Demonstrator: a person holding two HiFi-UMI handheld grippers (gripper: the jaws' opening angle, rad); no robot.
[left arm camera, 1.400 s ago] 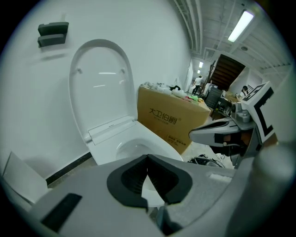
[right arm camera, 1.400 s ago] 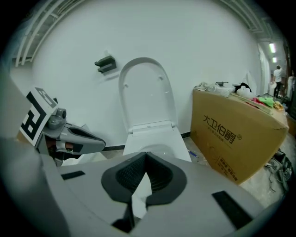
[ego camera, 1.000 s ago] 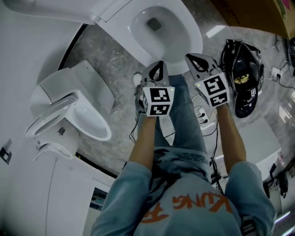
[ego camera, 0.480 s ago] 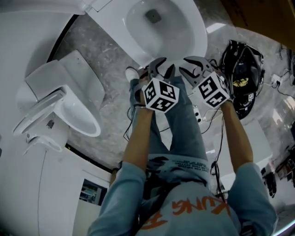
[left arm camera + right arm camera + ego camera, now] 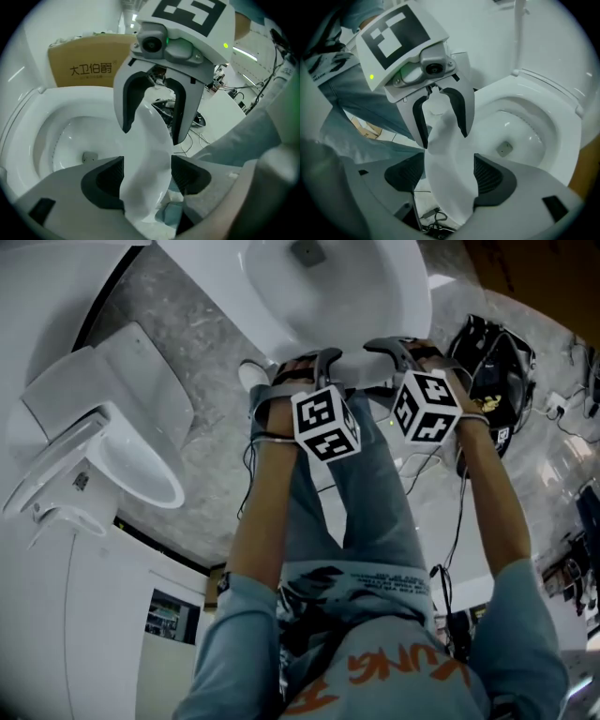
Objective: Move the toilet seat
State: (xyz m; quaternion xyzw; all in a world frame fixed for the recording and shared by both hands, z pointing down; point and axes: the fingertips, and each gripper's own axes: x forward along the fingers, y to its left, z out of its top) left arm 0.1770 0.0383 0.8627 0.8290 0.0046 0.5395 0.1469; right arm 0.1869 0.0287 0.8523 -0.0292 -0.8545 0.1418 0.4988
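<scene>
A white toilet (image 5: pixel 328 296) stands open at the top of the head view. Both grippers sit side by side at its front edge. My left gripper (image 5: pixel 309 367) straddles the white front rim (image 5: pixel 147 140), which runs up between its pads (image 5: pixel 110 176). My right gripper (image 5: pixel 398 348) straddles the same rim (image 5: pixel 450 154) a little to the right. Both pairs of jaws are opening, with the rim filling most of each gap. I cannot tell the seat ring from the bowl's own rim here. Each gripper view shows the other gripper across the rim.
A second white toilet (image 5: pixel 103 456) stands at the left on the marbled floor. A black bag (image 5: pixel 492 371) and loose cables (image 5: pixel 441 474) lie at the right. A cardboard box (image 5: pixel 89 68) stands behind the bowl. The person's jeans-clad legs are right under the grippers.
Both grippers have moved forward from in front of the bowl onto its front rim. Their jaws have gone from shut to wide apart around the rim.
</scene>
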